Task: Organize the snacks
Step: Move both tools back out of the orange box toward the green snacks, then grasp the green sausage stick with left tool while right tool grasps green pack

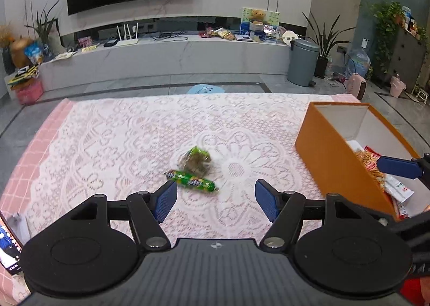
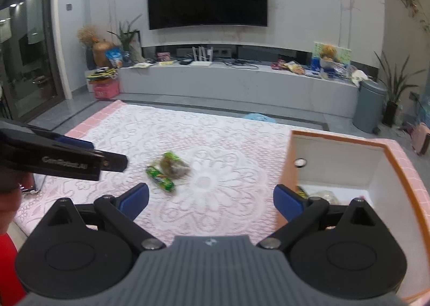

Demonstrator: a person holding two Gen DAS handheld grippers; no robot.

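A green sausage-shaped snack (image 1: 192, 181) and a clear bag with a green top (image 1: 197, 160) lie together mid-table on the lace cloth. My left gripper (image 1: 216, 202) is open and empty just short of them. An orange box (image 1: 333, 160) at the right holds several snack packets (image 1: 381, 171). My right gripper (image 2: 211, 201) is open and empty, with its right finger over the box's (image 2: 346, 155) near corner. The two snacks also show in the right wrist view: the sausage snack (image 2: 160, 178) and the bag (image 2: 173, 164).
The table carries a white lace cloth (image 1: 121, 144) over a pink checked one. A phone (image 1: 8, 246) lies at the near left edge. The left gripper's body (image 2: 53, 158) shows at the left of the right wrist view. A TV cabinet and bin stand beyond.
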